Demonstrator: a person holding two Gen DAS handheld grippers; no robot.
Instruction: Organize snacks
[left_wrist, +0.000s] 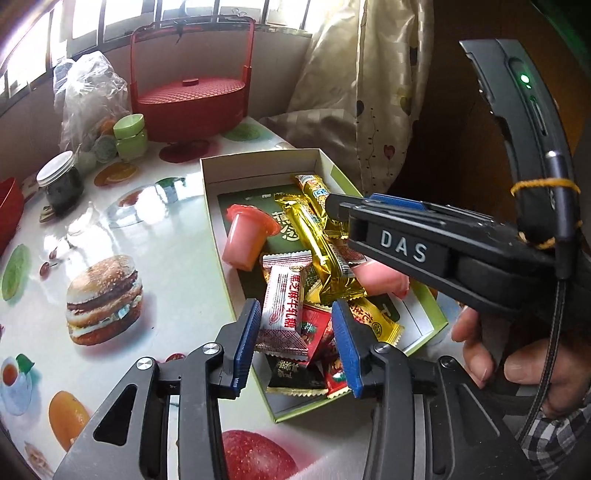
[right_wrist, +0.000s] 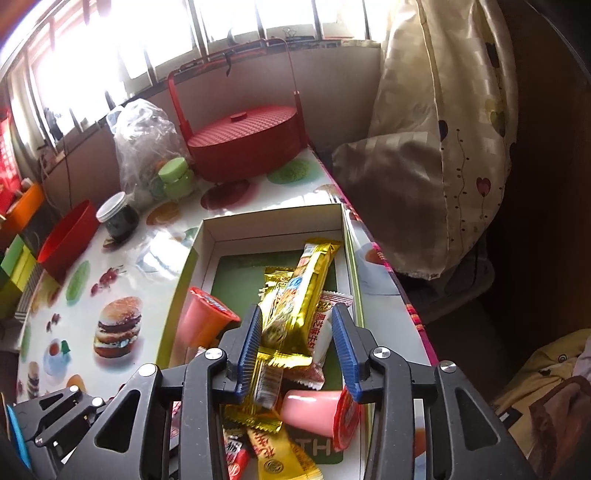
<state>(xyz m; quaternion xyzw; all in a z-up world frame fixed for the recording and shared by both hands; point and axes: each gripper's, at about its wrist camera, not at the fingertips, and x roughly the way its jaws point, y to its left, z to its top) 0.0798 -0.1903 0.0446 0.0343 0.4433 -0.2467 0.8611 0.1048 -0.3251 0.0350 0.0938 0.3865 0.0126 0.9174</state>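
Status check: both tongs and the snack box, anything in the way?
Left tongs open over white candy, not gripping. Right tongs open around gold bar. Snack box holds the pile. Right tongs cross above the box's far side.

Two pink jelly cups (left_wrist: 246, 236), one box (left_wrist: 258, 162), two jars (left_wrist: 61, 182).

Open box (left_wrist: 432, 325) on the table (left_wrist: 166, 280), snacks (left_wrist: 325, 254) heaped inside; one jelly cup (left_wrist: 245, 236) at the heap's left, another (right_wrist: 314, 408) at its right; lidded basket (left_wrist: 192, 107) behind the box; plastic bag (left_wrist: 88, 99) left of the basket; jar (left_wrist: 61, 181) nearer, further left; curtain (right_wrist: 443, 129) at right
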